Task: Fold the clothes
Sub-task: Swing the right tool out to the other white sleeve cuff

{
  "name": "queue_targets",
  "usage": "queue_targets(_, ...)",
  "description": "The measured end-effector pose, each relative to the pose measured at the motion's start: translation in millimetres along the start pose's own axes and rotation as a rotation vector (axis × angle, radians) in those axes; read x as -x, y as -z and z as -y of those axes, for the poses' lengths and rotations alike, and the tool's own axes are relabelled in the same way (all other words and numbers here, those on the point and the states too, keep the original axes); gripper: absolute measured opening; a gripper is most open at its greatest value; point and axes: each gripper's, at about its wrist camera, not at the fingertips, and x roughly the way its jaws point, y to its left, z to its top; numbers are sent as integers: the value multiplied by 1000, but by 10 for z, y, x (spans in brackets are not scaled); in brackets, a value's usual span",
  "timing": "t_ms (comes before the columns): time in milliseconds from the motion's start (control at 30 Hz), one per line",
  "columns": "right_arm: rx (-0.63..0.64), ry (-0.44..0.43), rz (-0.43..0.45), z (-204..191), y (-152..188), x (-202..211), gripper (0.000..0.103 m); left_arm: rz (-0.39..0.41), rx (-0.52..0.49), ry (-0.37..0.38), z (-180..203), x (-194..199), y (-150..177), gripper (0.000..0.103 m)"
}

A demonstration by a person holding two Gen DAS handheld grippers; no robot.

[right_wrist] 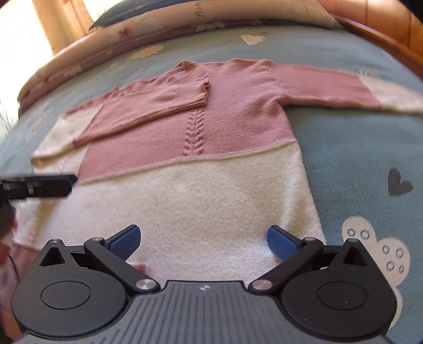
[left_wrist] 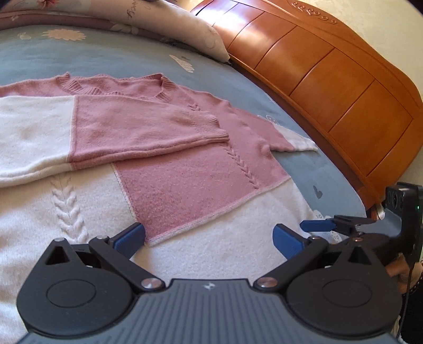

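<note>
A pink and white knitted sweater (left_wrist: 185, 172) lies flat, front up, on the bed. One sleeve (left_wrist: 148, 132) is folded across the chest; the other sleeve (right_wrist: 330, 87) stretches out sideways. My left gripper (left_wrist: 208, 238) is open over the white lower part, near the pink and white seam. My right gripper (right_wrist: 203, 239) is open too, over the white hem area of the sweater (right_wrist: 211, 190). Neither holds any cloth. From the side, the right gripper (left_wrist: 314, 225) shows at the sweater's edge, and the left gripper (right_wrist: 63, 184) shows at the far left.
The blue bedspread (left_wrist: 312, 174) with flower and heart prints surrounds the sweater. A wooden headboard (left_wrist: 330, 79) runs along the right. Pillows (left_wrist: 171, 23) lie at the back. A person's hand (left_wrist: 401, 270) holds the right gripper.
</note>
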Motion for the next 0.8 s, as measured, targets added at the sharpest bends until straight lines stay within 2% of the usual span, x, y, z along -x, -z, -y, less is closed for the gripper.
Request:
queue_targets(133,98,73,14,-157,74,-19,103,20,-37,-14,50,10,1,102)
queue_targets(267,87,84,23,-182,14,22,103,58,-79,4,134,46,1,102)
queue_targets(400,118,76,102,-220,-153,101,103,99,-123,10,217,84,8,102)
queue_targets(500,78,58,131,-163,-290,120,103,122,-158,1,275,97,17,102)
queue_targets(600,-20,5,100,23,-323,71,103,130,-182,9,322,87,26,102)
queue_targets(700,-123,-17,47,252,-220,1,103,127,-198,8,353,59,37,102)
queue_targets(800,-148,-30,74,373,-152,101,101,108,-213,0,368,10,63,102)
